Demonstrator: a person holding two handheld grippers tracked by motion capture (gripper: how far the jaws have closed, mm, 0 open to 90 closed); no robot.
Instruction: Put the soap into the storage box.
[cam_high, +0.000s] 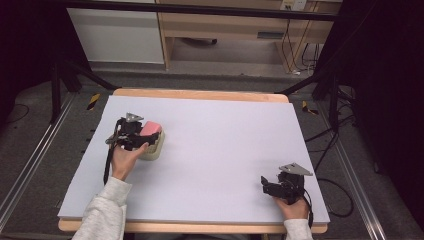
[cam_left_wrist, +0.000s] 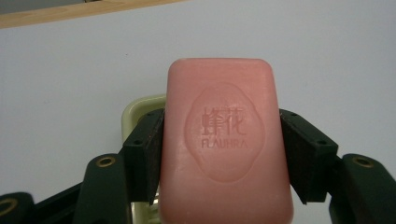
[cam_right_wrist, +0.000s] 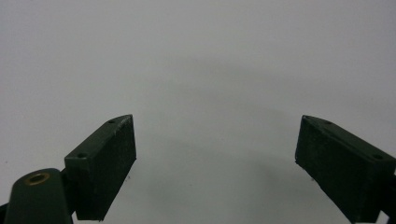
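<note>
Pink soap bar (cam_left_wrist: 226, 140): clamped by left gripper (cam_left_wrist: 224, 154) fingers, above cream dish (cam_high: 153, 149) at counter (cam_high: 220, 150) nine o'clock; unplaced. Right gripper (cam_right_wrist: 215, 163): fingers wide, empty, five o'clock.

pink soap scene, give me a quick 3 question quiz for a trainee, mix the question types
1. True or false: the left gripper is shut on the pink soap bar.
2. What stands between the right gripper's jaws? A) a sponge B) nothing C) a cup
3. Fill in: under the soap sits a cream soap ____.

Key: 1 true; the jaws press both long sides of the bar. 2 B; they stand wide apart over the bare white tabletop. 3 dish.
</note>
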